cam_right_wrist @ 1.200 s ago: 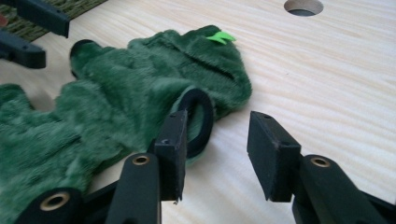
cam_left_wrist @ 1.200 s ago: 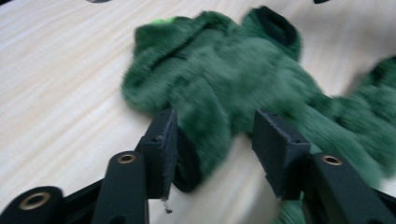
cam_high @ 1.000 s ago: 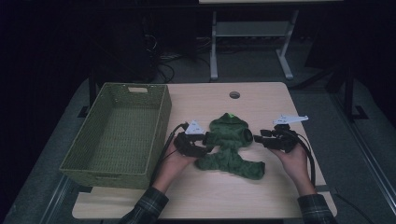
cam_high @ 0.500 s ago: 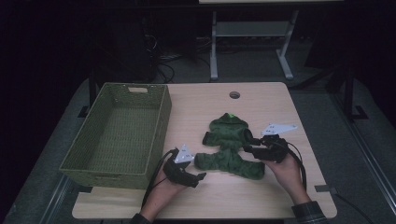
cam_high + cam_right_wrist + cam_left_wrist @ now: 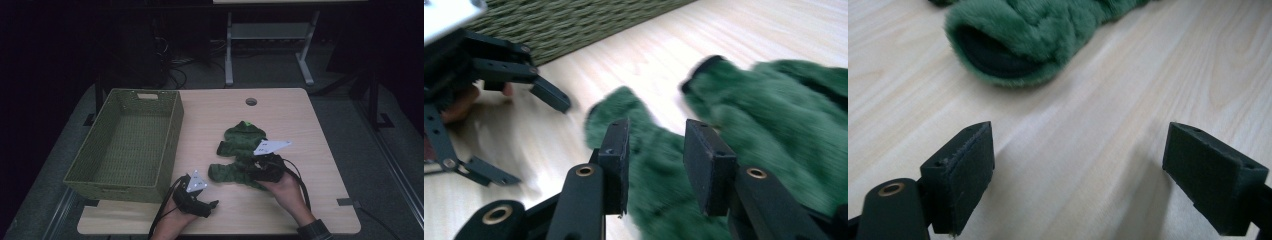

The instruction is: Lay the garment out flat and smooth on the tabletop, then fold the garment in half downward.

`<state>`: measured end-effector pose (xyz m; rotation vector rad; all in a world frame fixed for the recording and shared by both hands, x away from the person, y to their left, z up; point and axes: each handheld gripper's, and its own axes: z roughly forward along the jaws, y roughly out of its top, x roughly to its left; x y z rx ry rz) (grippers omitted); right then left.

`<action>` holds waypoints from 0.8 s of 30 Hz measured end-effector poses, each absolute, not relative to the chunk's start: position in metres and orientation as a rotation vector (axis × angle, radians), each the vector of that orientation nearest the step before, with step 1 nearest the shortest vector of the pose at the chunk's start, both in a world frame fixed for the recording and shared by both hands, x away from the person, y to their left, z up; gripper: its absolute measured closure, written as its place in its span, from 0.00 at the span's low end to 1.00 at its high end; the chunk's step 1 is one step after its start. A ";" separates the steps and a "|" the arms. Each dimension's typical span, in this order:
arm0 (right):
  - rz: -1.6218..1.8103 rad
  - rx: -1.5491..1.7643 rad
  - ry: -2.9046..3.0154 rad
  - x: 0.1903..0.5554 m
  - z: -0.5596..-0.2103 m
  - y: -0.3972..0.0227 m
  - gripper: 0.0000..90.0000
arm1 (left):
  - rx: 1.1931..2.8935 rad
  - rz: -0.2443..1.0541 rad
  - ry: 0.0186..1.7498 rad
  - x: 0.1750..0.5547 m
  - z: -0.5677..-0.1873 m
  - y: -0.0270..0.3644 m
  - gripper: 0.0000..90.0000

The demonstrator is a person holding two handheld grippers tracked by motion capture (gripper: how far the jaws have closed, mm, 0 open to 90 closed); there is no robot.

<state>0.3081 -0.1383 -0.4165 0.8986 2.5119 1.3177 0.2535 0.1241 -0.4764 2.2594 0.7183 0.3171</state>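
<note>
Green fuzzy garment [image 5: 240, 152], hood toward table's far edge

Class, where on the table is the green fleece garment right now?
In the high view, the green fleece garment lies right of centre, right of the woven basket, under the right gripper.

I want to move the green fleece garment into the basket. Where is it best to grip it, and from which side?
Probably the near sleeve cuff of the green fleece garment, taken from the person's side: it lies flat on the table with its open end facing the left gripper, whose jaws stand open and have just been opening with nothing between them.
</note>
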 end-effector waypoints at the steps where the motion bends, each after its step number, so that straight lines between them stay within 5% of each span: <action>1: 1.312 0.886 2.526 0.307 -0.417 -0.133 0.70 | 2.258 0.313 0.720 0.253 -0.477 0.124 0.14; 24: 1.144 0.705 2.671 0.313 -0.459 -0.052 0.76 | 2.253 0.299 0.703 0.253 -0.478 0.130 0.14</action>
